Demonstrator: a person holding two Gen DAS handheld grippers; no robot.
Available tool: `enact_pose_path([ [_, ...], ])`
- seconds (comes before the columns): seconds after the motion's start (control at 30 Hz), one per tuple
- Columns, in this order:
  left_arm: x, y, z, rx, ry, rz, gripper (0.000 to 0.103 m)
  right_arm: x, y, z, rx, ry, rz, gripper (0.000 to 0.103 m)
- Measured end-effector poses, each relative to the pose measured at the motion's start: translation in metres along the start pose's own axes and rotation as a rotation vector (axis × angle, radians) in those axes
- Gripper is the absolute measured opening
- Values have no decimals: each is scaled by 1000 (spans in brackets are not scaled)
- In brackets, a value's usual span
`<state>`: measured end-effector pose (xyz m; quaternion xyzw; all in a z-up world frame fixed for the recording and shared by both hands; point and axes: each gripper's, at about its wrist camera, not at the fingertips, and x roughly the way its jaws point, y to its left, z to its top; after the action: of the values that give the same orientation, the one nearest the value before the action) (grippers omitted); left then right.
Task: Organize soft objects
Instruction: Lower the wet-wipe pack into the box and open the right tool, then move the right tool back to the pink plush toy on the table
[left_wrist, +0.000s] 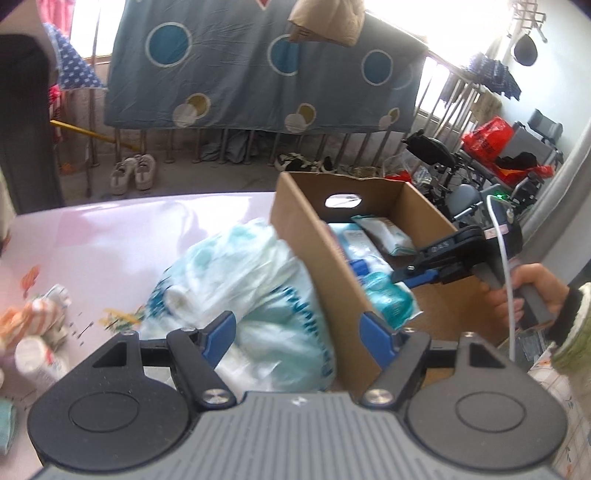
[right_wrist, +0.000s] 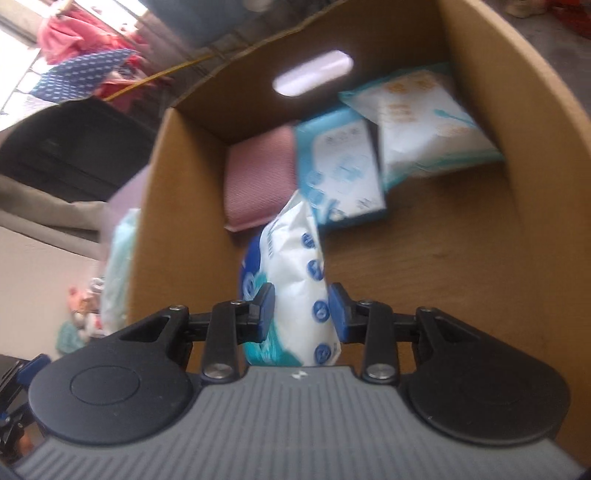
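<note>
the pink table (left_wrist: 110, 236) is filling the left of the frame, the cardboard box (left_wrist: 306, 258) sitting centre-right (packets inside). the left tool (left_wrist: 299, 332) is gaping wide, empty, straddling the box wall beside a plastic bag (left_wrist: 251, 295). the right tool (right_wrist: 301, 312) is gripping a white wipes pack (right_wrist: 295, 280) low in the box.

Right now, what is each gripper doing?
Left gripper: open, straddling the box wall, holding nothing.
Right gripper: shut on a white pack inside the box.

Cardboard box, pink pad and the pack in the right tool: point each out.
cardboard box (right_wrist: 461, 236), right wrist view, bare floor.
pink pad (right_wrist: 258, 181), right wrist view, its middle.
white pack (right_wrist: 299, 295), right wrist view, between the fingers.
</note>
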<state>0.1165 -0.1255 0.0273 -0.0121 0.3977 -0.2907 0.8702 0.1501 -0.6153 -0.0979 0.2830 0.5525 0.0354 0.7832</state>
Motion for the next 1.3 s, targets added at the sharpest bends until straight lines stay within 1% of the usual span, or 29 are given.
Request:
enact_pose_path([
  [0.07,-7,10,-9,-10,0,7,75,5,-3,-3,15,19,-33,30],
  [0.1,-10,13,-14,-16,1,13,75,7,-4,-4,26,23,-35,29],
  [0.2,-19,21,-28,-23,4,38,75,16,-3,-4,52,12,-10,29],
  [0.33,-28,29,-43,-29,14,68,75,30,17,-1,40,16,21,28],
  [0.5,-39,38,-61,-22,6,133,75,34,41,-2,-52,-22,-34,31],
  [0.63,-46,42,-78,-5,9,182,75,30,44,-5,-60,-57,-64,32],
  [0.67,-49,42,-82,0,10,197,75,28,44,-6,-54,-65,-67,33],
  [0.77,-57,45,-93,8,6,237,75,14,41,-12,-21,-110,-65,42],
  [0.87,-66,49,-100,13,-5,277,76,-8,43,-18,-3,-167,-41,45],
  [0.97,-78,53,-107,19,-30,318,76,-34,51,-29,-12,-228,-14,47],
  [1.07,-91,57,-114,9,-56,350,77,-60,65,-45,-31,-265,44,48],
  [1.17,-102,64,-120,-14,-83,384,77,-76,85,-62,-63,-277,105,50],
  [1.3,-116,73,-129,-51,-131,459,77,-80,128,-79,-143,-249,186,52],
])
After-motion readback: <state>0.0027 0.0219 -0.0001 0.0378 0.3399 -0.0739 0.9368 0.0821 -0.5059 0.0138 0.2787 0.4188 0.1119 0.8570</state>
